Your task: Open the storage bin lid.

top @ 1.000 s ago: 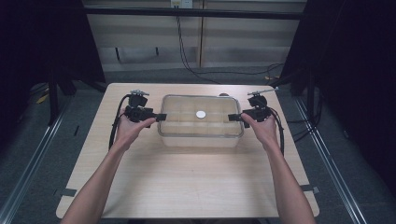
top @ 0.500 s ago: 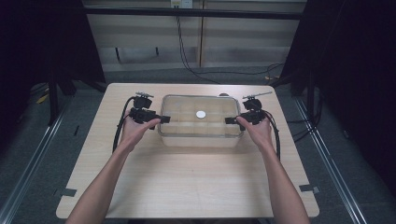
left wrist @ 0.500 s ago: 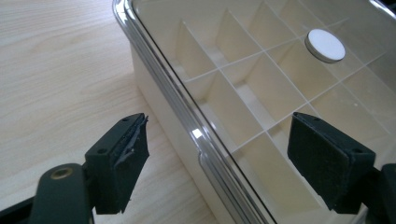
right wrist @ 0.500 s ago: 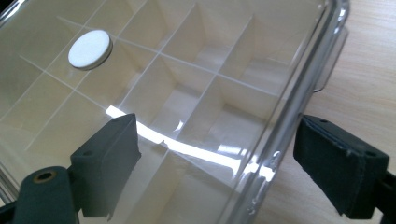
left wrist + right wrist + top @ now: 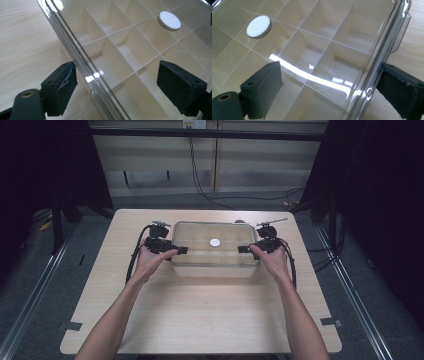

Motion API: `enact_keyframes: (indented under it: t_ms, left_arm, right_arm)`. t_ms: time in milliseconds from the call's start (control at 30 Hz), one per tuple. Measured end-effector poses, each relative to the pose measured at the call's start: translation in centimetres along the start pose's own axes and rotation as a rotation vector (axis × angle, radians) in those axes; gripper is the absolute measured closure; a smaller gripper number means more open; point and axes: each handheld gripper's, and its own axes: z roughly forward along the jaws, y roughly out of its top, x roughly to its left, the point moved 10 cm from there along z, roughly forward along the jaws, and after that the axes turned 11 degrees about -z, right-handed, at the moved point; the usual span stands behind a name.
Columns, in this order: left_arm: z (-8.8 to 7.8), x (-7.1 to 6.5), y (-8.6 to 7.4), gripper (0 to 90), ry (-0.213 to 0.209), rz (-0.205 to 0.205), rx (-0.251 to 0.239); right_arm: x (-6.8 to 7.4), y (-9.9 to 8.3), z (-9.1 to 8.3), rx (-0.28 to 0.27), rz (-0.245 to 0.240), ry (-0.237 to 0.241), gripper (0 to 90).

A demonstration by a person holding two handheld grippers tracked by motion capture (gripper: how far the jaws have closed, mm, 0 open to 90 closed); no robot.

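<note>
We see both tongs, left (image 5: 183,250) and right (image 5: 242,249), spread astride opposite end rims of the clear divided box (image 5: 215,262) near the worktop (image 5: 200,320) far edge.

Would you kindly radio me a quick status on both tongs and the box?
Left tongs open, straddling the clear plastic divided box's rim. Right tongs open, likewise opposite. Lid on, white round disc atop. Nothing obstructing.

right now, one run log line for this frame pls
scene: clear divided box on table | left gripper: open, straddling box's left edge | right gripper: open, straddling right edge | lid: closed
</note>
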Motion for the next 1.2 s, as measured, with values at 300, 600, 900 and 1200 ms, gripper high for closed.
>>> enact_keyframes:
  t_ms: [300,600,900,1200]
  left_arm:
    - [0.64,-0.34,-0.07,12.5,-0.023,-0.028,0.011]
    - [0.7,-0.39,-0.05,13.9,-0.032,-0.033,0.013]
    - [0.45,-0.42,-0.07,15.5,-0.034,-0.03,-0.002]
    - [0.39,-0.45,-0.17,15.6,-0.039,-0.032,-0.008]
  right_arm:
    - [-0.22,-0.12,0.38,0.001,0.035,0.017,6.8]
    - [-0.18,-0.09,0.35,-0.002,0.042,0.006,8.5]
    - [-0.87,0.17,-0.34,-0.085,0.066,-0.03,22.8]
    - [-0.81,0.29,-0.31,-0.085,0.061,-0.061,20.9]
